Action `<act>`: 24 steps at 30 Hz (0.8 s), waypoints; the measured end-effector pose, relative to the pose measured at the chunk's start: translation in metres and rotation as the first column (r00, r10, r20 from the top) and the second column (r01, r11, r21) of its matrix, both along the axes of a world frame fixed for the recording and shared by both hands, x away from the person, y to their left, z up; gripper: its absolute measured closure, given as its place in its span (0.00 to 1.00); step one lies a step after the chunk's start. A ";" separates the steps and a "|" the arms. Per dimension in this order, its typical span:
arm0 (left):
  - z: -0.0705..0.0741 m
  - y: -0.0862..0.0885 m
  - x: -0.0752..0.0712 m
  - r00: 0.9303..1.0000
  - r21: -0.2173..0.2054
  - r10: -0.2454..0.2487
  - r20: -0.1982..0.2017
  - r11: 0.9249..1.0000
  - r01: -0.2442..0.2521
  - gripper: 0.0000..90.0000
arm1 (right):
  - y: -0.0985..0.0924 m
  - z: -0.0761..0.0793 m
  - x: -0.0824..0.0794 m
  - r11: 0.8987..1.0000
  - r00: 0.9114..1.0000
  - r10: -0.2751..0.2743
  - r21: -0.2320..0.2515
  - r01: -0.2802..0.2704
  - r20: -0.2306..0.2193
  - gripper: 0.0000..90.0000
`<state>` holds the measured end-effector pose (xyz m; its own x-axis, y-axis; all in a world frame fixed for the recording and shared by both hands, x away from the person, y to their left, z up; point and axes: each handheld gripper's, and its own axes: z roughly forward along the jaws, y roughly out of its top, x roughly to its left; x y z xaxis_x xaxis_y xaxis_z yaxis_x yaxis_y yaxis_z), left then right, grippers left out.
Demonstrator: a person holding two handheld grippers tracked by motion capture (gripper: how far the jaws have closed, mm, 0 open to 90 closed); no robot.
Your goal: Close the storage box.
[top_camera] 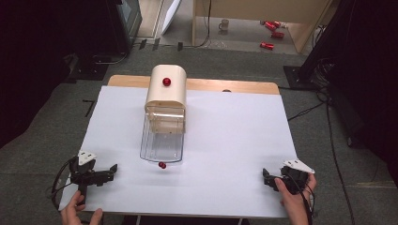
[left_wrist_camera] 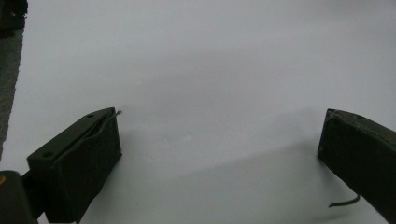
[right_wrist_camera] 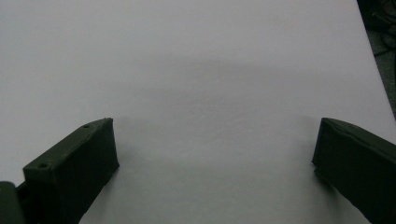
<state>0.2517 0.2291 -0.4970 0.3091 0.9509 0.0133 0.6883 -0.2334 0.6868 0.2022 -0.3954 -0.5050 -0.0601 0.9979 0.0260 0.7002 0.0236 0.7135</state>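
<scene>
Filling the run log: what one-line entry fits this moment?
left claw open | right claw open | cream bread-bin-shaped box, clear lid down

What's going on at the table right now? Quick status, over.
Left gripper open, right gripper open, both low at the near corners, holding nothing. Cream box with clear drawer pulled out mid-table. Nothing between grippers and box.

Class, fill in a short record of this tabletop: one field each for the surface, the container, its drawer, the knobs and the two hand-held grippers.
surface: white sheet over a wooden table
container: cream box, rounded top, at centre back
drawer: clear drawer, pulled out toward the person
knobs: red knob on the box; drawer knob red
left hand-held gripper: open, near left corner
right hand-held gripper: open, near right corner
</scene>
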 end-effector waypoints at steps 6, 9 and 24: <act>0.000 0.000 0.000 1.000 -0.001 0.001 0.000 1.000 -0.001 0.00 | 0.000 0.000 0.000 1.000 1.000 0.002 -0.001 -0.002 0.003 0.00; 0.000 0.000 0.000 1.000 -0.002 0.001 0.000 1.000 -0.001 0.00 | 0.000 0.000 0.000 1.000 1.000 -0.001 -0.001 0.001 0.000 0.00; 0.000 0.000 0.000 1.000 0.001 0.000 0.000 1.000 0.000 0.00 | 0.016 0.020 0.006 0.998 0.997 -0.027 0.056 0.023 0.069 0.15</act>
<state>0.2517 0.2289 -0.4971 0.3087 0.9510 0.0147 0.6884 -0.2341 0.6865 0.2080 -0.3798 -0.4846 -0.0385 0.9963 0.0772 0.6485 -0.0339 0.7604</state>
